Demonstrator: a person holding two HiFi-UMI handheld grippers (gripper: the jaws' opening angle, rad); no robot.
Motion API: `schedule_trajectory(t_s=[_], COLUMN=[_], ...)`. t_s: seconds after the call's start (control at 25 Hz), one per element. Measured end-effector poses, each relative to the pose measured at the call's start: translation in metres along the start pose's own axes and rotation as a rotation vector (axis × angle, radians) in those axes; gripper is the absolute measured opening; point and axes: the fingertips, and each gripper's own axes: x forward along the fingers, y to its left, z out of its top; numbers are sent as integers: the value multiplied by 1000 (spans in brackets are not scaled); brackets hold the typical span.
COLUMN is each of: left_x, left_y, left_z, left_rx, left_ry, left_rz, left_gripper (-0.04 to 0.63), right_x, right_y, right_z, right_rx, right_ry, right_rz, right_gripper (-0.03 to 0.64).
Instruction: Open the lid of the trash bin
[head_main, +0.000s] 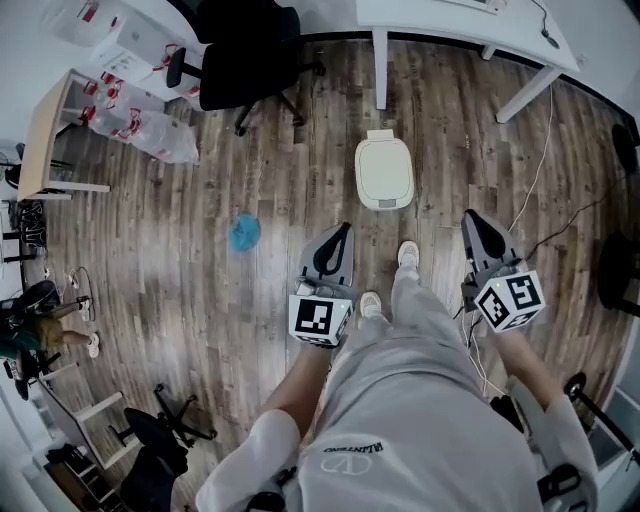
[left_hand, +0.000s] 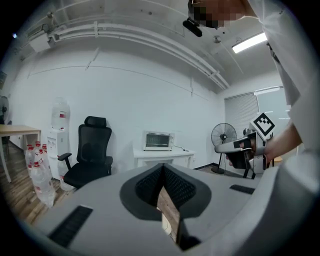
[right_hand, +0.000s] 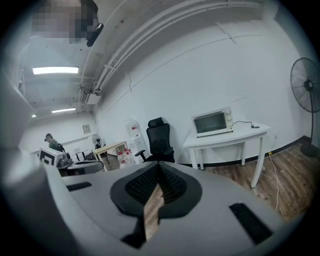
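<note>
Trash bin on the floor ahead of the person, lid down flat. Left tool and right tool are both high above it, each closed to a thin slit with nothing held. Likely risk: closed tips slip off the smooth lid, or push the bin along the boards.

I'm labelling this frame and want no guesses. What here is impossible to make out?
Trash bin: head view shows only its closed top; how it opens is unclear.
Blue object on the floor: too small in head view to identify.
In the gripper views, the left gripper and right gripper themselves block most of the floor ahead.
</note>
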Motion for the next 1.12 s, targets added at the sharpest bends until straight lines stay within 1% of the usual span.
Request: schedule_trajectory(t_s=[0.28,0.48,0.6,0.72,0.92,1.12], left_x=[90,137,164,185,206,220], left_y=[-7,-4,1,5,17,20], left_z=[-64,-119,-160,-213,-319,-412], left_rx=[-56,-68,-59,-72,-138,-188], left_ry=[140,220,248,290,381,478], left_rz=[16,29,26,12,19,13], left_gripper=[0,1,0,0,0,0], right_x=[77,122,151,178,215,241], right_y=[-34,-45,-56,-70,-86,-97], right_z=[-63,-118,-154,-199,-280,-359], right_rx=[34,45,76,106,170,207], right_ry=[167,277,314,349,401,476], right_rz=[133,183,180,156,123,104], right_gripper=[17,17,15,16,16,16])
